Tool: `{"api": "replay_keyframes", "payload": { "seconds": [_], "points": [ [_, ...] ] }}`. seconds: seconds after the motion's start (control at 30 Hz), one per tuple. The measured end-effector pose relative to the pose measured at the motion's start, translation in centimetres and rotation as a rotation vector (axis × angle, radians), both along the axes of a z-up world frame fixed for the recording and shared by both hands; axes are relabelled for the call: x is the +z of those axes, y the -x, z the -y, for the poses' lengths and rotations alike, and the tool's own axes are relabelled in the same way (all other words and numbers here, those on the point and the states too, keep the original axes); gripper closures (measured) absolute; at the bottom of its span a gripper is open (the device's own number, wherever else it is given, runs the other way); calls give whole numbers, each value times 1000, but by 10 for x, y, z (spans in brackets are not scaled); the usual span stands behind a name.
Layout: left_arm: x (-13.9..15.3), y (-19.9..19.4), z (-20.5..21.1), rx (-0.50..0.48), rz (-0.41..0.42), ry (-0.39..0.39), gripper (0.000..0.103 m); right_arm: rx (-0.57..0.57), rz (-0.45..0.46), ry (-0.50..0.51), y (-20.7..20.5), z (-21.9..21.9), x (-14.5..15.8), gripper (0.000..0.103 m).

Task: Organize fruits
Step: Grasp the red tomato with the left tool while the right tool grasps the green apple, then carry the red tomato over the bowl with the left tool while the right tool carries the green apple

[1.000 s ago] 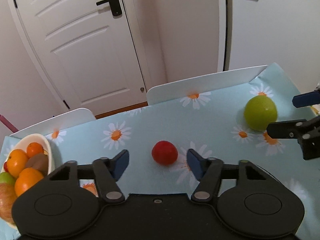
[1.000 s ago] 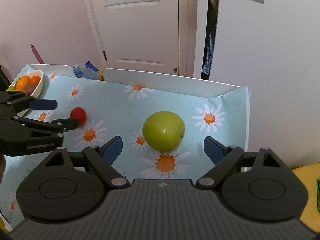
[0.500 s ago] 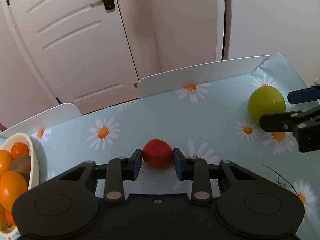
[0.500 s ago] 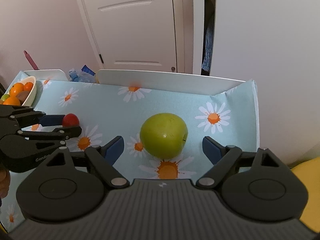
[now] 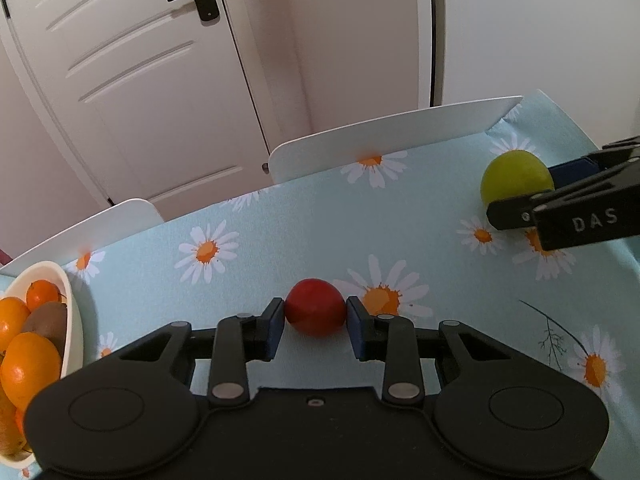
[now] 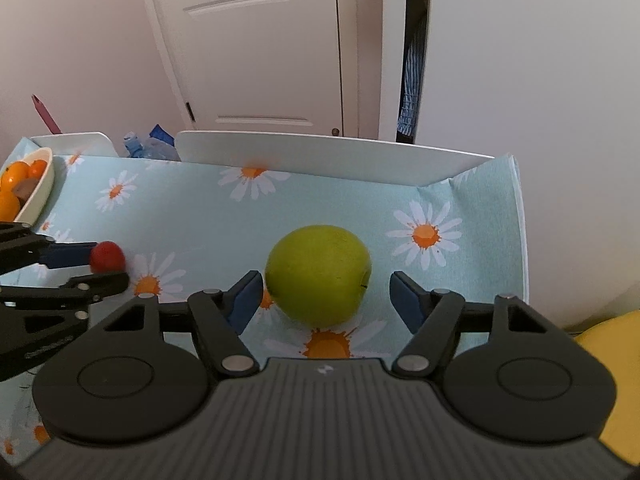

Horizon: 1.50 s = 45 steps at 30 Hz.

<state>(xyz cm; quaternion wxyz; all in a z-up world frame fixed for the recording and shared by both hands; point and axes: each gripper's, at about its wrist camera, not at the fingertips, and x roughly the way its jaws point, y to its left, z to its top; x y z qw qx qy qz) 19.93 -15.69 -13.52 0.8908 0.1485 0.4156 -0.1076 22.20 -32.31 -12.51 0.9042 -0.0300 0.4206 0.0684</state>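
Observation:
My left gripper (image 5: pixel 315 320) is shut on a small red fruit (image 5: pixel 315 306) low over the daisy tablecloth (image 5: pixel 304 224); the fruit also shows in the right wrist view (image 6: pixel 106 255). My right gripper (image 6: pixel 325 292) is open, with its blue pads on either side of a green apple (image 6: pixel 318 274) that rests on the cloth; neither pad touches it. The apple also shows at the right of the left wrist view (image 5: pixel 516 176). A white bowl (image 5: pixel 74 312) with oranges and a kiwi stands at the left.
White chair backs (image 5: pixel 384 136) line the table's far edge, with a white door (image 5: pixel 132 80) behind. The bowl also shows at the far left of the right wrist view (image 6: pixel 40 192). A yellow object (image 6: pixel 612 348) lies off the table's right edge.
My left gripper closed on the red fruit. My right gripper moved forward, bringing the green apple between its open fingers.

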Motion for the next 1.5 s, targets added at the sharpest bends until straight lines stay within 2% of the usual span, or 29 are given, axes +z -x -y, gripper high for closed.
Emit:
{"api": "replay_keyframes", "payload": {
  "seconds": [0.07,0.13,0.27,0.37,0.8,1.17,1.5],
  "points": [
    [1,1,-1,0,-5,0,66,1,2,-4,-1,0,-2,20],
    [2,1,-2,1,-11,-1,66,14,5,-18,-3,-1,-3,31],
    [4,2,-4,6,-20,-4,66,23,10,18,-3,-9,-2,31],
    [8,6,-8,10,-22,1,66,20,3,-15,-2,-9,1,31],
    [44,23,-39,41,6,63,66,23,36,-22,18,-57,46,31],
    [96,42,-105,113,102,74,66,70,59,-74,31,-125,89,31],
    [108,40,-178,190,138,55,66,160,51,-106,25,-200,101,31]
  ]
}}
